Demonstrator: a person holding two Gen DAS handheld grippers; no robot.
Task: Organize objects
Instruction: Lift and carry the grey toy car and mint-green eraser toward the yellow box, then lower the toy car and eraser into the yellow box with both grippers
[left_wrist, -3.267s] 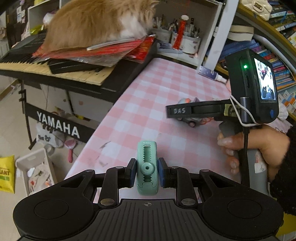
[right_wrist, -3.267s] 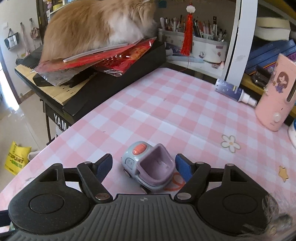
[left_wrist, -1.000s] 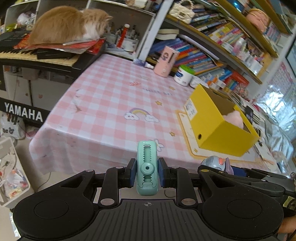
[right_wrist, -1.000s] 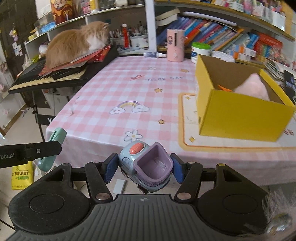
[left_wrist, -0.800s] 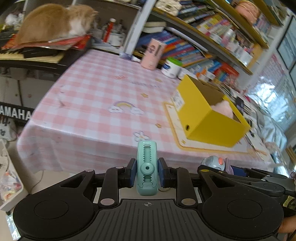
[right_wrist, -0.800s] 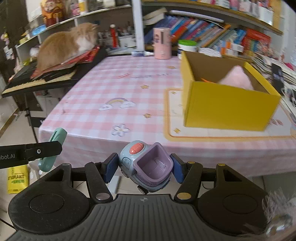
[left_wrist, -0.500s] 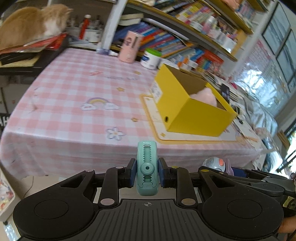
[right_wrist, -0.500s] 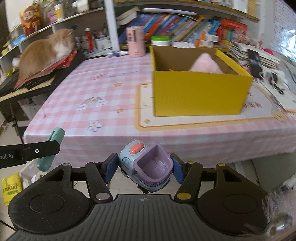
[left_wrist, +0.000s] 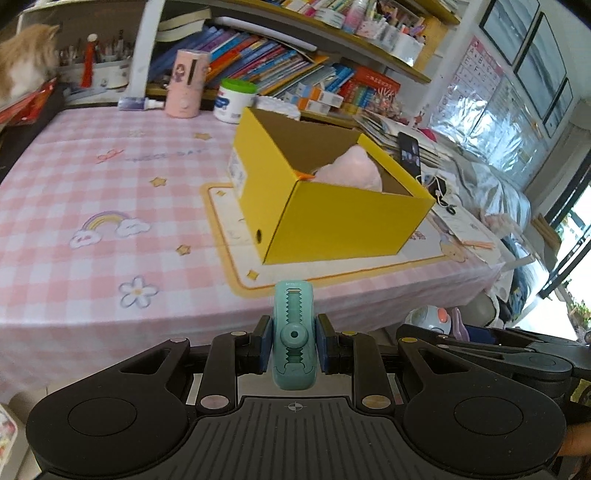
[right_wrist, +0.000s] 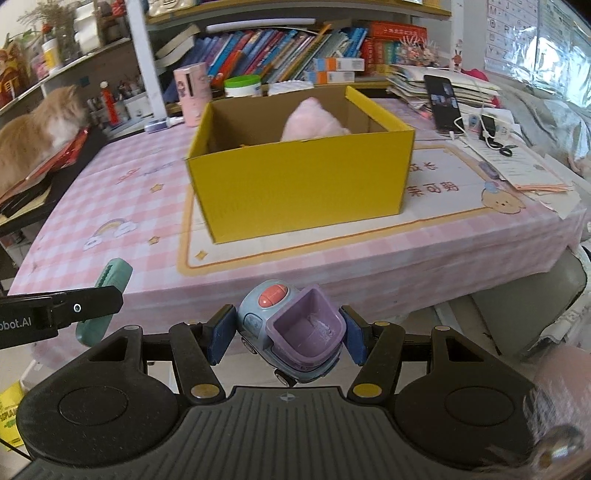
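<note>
My left gripper (left_wrist: 293, 347) is shut on a teal green clip (left_wrist: 293, 338), held upright in front of the table's near edge. My right gripper (right_wrist: 286, 338) is shut on a small blue toy car with a purple bucket (right_wrist: 295, 332); the car also shows in the left wrist view (left_wrist: 430, 319). The clip shows from the side in the right wrist view (right_wrist: 107, 291). An open yellow cardboard box (left_wrist: 332, 218) (right_wrist: 303, 184) stands on a placemat on the pink checked table (left_wrist: 92, 206). A pink plush (right_wrist: 314, 122) lies inside it.
An orange cat (right_wrist: 33, 125) lies on red papers at the far left. A pink bottle (left_wrist: 184, 85), a white jar (left_wrist: 232, 99) and book shelves line the back. A phone (right_wrist: 441, 101), papers and cables lie right of the box.
Both grippers have swung to the right, away from the keyboard and the cat. The yellow box now sits ahead of both and looks nearer. The clip and the car stay gripped.
</note>
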